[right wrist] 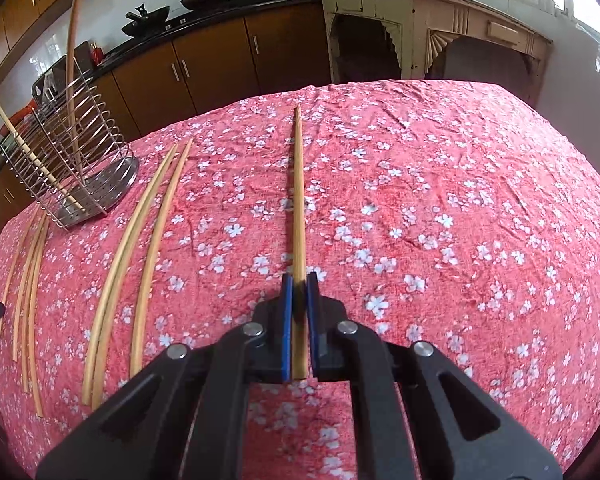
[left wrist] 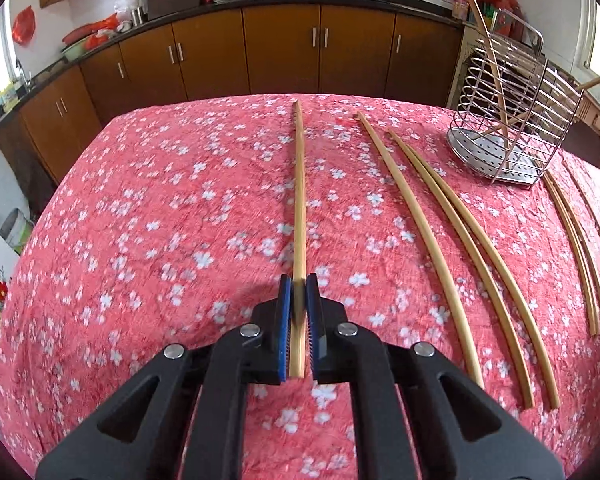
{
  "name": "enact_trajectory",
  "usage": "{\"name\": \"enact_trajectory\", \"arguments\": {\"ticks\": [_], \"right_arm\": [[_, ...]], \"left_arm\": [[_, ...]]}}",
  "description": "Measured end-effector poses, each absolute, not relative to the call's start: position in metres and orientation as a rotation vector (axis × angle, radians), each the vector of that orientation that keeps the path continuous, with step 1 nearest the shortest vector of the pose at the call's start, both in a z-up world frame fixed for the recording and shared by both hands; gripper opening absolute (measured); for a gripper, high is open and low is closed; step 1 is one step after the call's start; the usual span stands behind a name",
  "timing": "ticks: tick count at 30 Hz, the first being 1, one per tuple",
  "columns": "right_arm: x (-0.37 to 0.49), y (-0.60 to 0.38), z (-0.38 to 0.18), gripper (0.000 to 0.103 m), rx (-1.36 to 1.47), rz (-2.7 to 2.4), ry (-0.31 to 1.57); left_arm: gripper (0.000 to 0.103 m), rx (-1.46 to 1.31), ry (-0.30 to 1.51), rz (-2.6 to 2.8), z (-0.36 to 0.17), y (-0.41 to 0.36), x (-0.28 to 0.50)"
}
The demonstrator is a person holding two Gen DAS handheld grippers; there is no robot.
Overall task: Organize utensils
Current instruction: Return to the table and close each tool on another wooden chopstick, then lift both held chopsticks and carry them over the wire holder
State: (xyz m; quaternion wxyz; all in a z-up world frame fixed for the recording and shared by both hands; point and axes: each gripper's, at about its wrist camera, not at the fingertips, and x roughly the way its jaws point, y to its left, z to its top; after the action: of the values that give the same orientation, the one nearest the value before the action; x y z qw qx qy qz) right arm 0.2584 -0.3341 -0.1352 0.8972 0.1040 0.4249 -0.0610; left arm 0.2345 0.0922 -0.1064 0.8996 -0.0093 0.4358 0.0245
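My left gripper (left wrist: pixel 299 286) is shut on a wooden chopstick (left wrist: pixel 299 200) that points forward over the red flowered tablecloth (left wrist: pixel 160 220). My right gripper (right wrist: pixel 299 285) is shut on another chopstick (right wrist: pixel 298 192), held the same way. A wire utensil holder (left wrist: pixel 504 120) stands at the right of the left wrist view and holds two chopsticks; it also shows in the right wrist view (right wrist: pixel 72 164) at the left. Several loose chopsticks (left wrist: pixel 452 240) lie on the cloth between the grippers, also seen in the right wrist view (right wrist: pixel 136 248).
More thin chopsticks (left wrist: pixel 580 248) lie beyond the holder near the table's side, and in the right wrist view (right wrist: pixel 28 280). Brown kitchen cabinets (left wrist: pixel 280 52) run behind the table. A cream wooden cabinet (right wrist: pixel 432 28) stands at the back right.
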Motion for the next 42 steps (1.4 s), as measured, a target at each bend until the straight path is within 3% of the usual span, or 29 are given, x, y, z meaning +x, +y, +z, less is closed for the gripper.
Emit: {"name": "enact_trajectory", "arguments": {"ticks": [1,3,4,17,22,27,34,42], "right_arm": [[0.256,-0.334,-0.135,0.013,0.216,-0.118,0.884],[0.25,-0.331,-0.136,0.015,0.197,-0.114,0.884],[0.247,-0.329,-0.136,0.015,0.183,-0.115,0.884],[0.238,-0.322,-0.138,0.015,0.117,-0.127,0.871],[0.238,-0.317,-0.137,0.015,0.099,-0.132,0.874],[0.235,-0.319,-0.136,0.009,0.114,-0.127,0.872],[0.217,-0.32,-0.126,0.008,0.116,-0.109,0.835],[0.19,-0.32,-0.078,0.008,0.082,-0.104,0.69]], "left_arm": [[0.012,-0.018,0.901,0.044,-0.106,0.094,0.23],[0.039,0.005,0.894,0.046,-0.108,0.094,0.22],[0.044,0.015,0.891,0.043,-0.11,0.093,0.215],[0.046,0.019,0.895,0.03,-0.108,0.084,0.212],[0.035,0.031,0.892,0.037,-0.108,0.083,0.21],[0.008,0.079,0.888,0.021,-0.109,0.071,0.207],[0.007,0.056,0.881,0.014,-0.107,0.073,0.2],[0.007,0.056,0.734,0.017,-0.06,0.08,0.174]]}}
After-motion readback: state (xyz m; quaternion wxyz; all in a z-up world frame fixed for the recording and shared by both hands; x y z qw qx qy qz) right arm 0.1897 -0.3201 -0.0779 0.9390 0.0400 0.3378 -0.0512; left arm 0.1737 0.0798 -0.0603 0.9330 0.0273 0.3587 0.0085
